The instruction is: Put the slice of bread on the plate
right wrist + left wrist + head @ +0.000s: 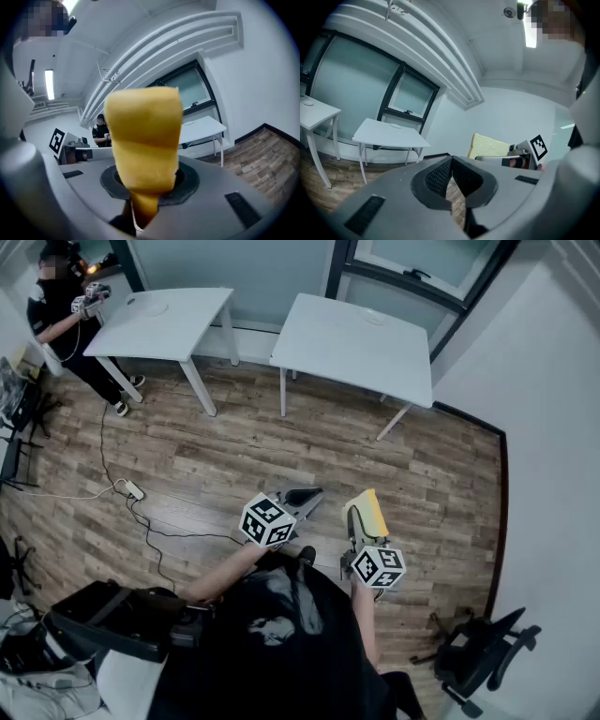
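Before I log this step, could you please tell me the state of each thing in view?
Right gripper: shut on the slice of bread.
Left gripper: shut, empty.
Slice of bread: held on edge in the air.
Plate: on the right-hand white table, apparently bare.

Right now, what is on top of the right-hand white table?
One pale plate near the far edge of the table; nothing else shows on it. The floor beneath is covered.
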### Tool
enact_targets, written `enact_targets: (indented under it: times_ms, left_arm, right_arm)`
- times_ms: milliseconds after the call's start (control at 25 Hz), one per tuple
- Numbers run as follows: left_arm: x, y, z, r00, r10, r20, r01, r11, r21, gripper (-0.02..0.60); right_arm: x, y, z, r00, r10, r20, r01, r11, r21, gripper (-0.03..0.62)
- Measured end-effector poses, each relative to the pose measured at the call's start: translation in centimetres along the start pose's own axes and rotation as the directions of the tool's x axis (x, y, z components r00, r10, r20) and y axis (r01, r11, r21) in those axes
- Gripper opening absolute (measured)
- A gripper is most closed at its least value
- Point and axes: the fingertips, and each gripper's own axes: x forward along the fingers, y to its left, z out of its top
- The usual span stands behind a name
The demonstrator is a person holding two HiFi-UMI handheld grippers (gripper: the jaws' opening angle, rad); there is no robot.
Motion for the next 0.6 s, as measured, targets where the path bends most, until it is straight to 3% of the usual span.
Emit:
enact_targets:
  times_ms: [600]
  left_arm:
    - [0.2, 1.6, 0.0, 1.0, 0.003, -0.009, -0.003, 1.0, -0.012, 0.005]
  right_arm:
    - [1.9, -0.4, 0.3, 1.0, 0.007, 0.012, -0.007, 0.999, 0.044, 0.095]
